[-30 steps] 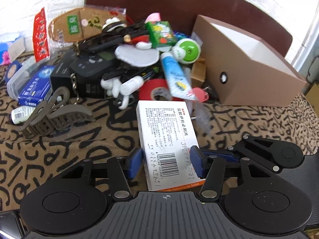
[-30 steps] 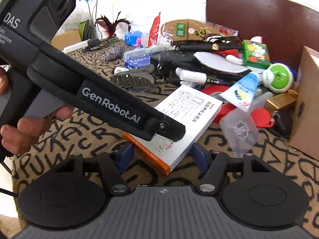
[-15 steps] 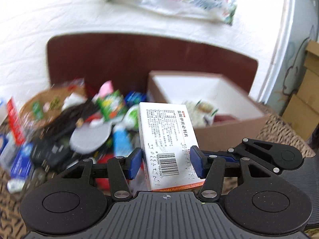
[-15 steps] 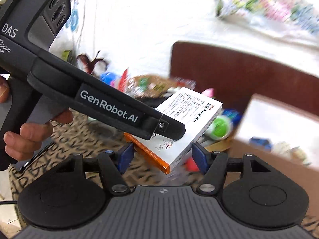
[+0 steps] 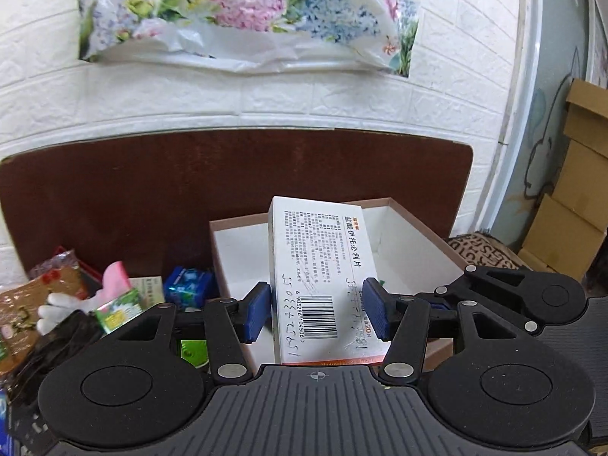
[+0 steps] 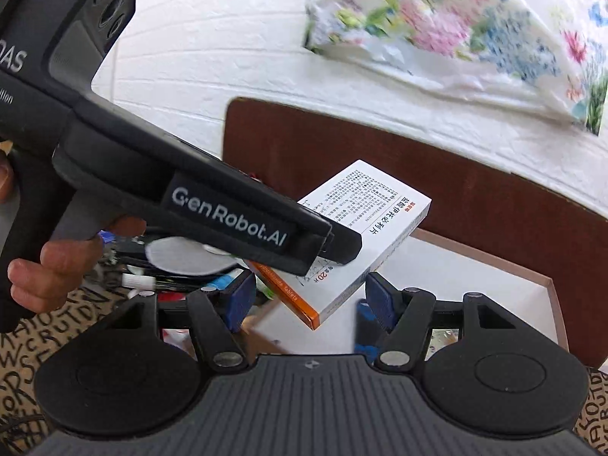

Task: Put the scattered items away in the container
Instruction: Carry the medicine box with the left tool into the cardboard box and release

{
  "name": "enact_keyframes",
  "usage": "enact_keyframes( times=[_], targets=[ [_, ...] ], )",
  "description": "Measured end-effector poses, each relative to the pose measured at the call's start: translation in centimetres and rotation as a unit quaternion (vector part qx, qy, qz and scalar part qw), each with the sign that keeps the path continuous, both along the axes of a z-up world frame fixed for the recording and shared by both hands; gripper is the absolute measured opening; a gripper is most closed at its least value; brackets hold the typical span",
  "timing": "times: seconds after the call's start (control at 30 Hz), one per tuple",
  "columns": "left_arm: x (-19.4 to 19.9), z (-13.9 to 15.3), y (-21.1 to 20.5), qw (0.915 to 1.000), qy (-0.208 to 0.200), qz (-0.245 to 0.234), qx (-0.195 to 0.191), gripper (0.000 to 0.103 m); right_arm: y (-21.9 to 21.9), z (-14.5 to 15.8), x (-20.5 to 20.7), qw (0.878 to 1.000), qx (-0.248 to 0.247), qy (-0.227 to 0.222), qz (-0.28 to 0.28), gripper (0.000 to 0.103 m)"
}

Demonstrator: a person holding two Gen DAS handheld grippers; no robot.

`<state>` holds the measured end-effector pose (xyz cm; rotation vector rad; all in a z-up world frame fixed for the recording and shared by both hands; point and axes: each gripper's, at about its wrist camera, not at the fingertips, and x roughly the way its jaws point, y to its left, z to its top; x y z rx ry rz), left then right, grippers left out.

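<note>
I've got the white medicine box (image 5: 323, 285) pinched flat between the pads of the left tool (image 5: 317, 313), held in the air just over the brown container (image 5: 414, 224). Right tool (image 6: 307, 296) sits about half open w/ nothing in it. Not dropped yet. A pile of clutter (image 5: 114, 304) is left on the tabletop beside the container. Nothing blocks the opening; some bits already inside.

1. We see a white brick wall (image 5: 266, 91) with a floral bag (image 5: 247, 11) hanging on it.
2. A brown board (image 5: 152, 197) stands against it.
3. Cardboard boxes (image 5: 570, 197) are stacked at right.
4. The bench wears a patterned cloth (image 6: 45, 326).
</note>
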<state>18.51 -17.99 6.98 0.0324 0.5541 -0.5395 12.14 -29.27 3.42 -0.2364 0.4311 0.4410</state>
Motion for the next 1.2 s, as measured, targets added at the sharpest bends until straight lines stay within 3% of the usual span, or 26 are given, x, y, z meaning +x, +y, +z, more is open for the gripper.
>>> enact_keyframes(
  times=[0.37,0.63,0.77,0.83,0.97,1.1,1.2],
  targets=[
    [6.7,-4.1,-1.7,0.9981,0.061,0.01,-0.001,0.056,-1.7,-2.7,7.4,0.997,-0.011,0.081,0.009,0.069],
    [8.9,-6.8,-1.8,0.9959,0.09,0.01,0.007,0.057,-1.4,-5.1,9.4,0.993,-0.016,0.113,0.014,0.069],
    [9.3,-7.5,-1.9,0.9954,0.095,0.006,0.009,0.066,-1.1,-5.7,9.9,0.992,-0.016,0.122,0.011,0.07],
    [9.3,-7.6,-2.0,0.9952,0.097,-0.001,0.008,0.071,-1.0,-5.9,10.0,0.992,-0.017,0.127,0.009,0.078],
    [8.2,-7.0,-1.8,0.9955,0.092,-0.018,-0.011,0.098,-1.2,-5.5,9.3,0.993,-0.015,0.116,-0.001,0.093],
    [6.2,-6.2,-1.6,0.9989,0.046,-0.004,0.004,0.103,-1.2,-5.1,8.6,0.994,-0.017,0.109,-0.021,0.101],
    [5.6,-6.0,-1.4,0.9989,0.044,0.007,0.015,0.103,-1.4,-5.1,8.1,0.992,-0.001,0.123,-0.034,0.102]
  ],
)
